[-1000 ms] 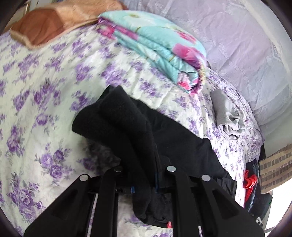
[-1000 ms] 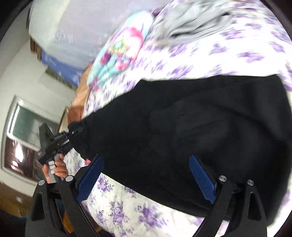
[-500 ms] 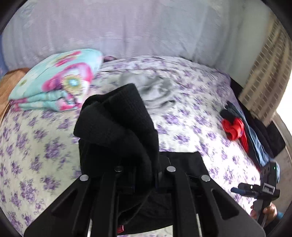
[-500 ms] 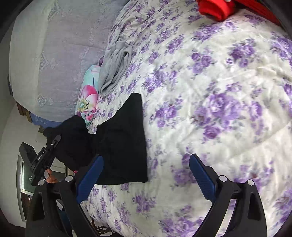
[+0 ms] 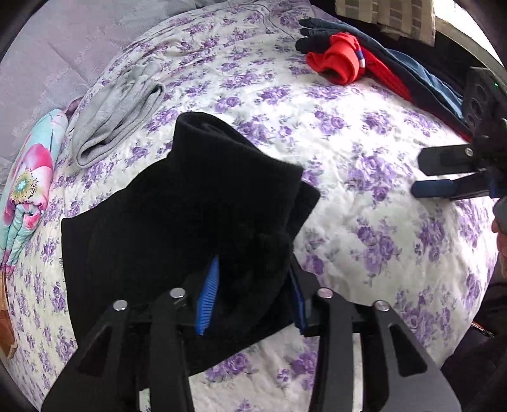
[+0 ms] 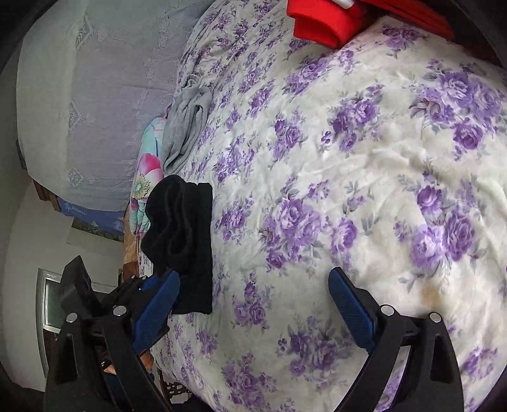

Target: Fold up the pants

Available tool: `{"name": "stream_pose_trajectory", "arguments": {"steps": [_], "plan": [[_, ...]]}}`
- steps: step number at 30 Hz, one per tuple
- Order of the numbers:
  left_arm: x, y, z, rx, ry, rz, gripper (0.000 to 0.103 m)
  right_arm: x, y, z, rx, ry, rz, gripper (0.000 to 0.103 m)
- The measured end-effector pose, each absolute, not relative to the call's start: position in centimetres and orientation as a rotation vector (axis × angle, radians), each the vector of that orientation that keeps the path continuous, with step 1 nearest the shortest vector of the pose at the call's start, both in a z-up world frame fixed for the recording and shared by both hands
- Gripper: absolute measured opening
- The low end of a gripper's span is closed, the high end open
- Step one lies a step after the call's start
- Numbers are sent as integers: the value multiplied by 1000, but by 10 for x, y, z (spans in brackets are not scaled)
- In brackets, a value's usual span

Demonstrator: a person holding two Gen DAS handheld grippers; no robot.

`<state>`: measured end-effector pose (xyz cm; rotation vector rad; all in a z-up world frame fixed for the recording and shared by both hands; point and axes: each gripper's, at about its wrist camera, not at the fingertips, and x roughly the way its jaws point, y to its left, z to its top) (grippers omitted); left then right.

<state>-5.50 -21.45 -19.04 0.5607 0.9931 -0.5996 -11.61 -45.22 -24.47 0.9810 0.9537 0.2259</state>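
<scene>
The black pants (image 5: 202, 209) lie folded over on the purple-flowered bedspread (image 5: 364, 190). My left gripper (image 5: 250, 298) has its blue pads either side of a thick fold of them, with a little room beside the cloth. The pants also show small at the left of the right wrist view (image 6: 183, 234), with the left gripper's body below them. My right gripper (image 6: 253, 301) is open and empty over bare bedspread (image 6: 348, 190), well to the right of the pants. It also shows at the right edge of the left wrist view (image 5: 443, 174).
A grey folded garment (image 5: 117, 111) lies beyond the pants. A teal flowered quilt (image 5: 28, 187) lies at far left. Red (image 5: 339, 60) and dark blue clothes (image 5: 412, 69) are piled at the bed's far right. The grey garment (image 6: 187, 126) and red cloth (image 6: 323, 22) show in the right wrist view.
My left gripper carried the pants' end over onto the rest of the pants, and its jaws have widened. My right gripper let go of the pants and moved off to the right.
</scene>
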Motion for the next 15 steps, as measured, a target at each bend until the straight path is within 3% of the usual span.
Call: {"name": "stream_pose_trajectory", "arguments": {"steps": [5,7,15], "plan": [[-61,-191,-171,465,986,-580,48,-94,-445,-234,962,948,308,96],[-52,-166,-162,387,988,-526,55,-83,-440,-227,942,936,346,96],[3,-27,-164,2,1091,-247,55,-48,-401,-247,1069,1035,457,98]]}}
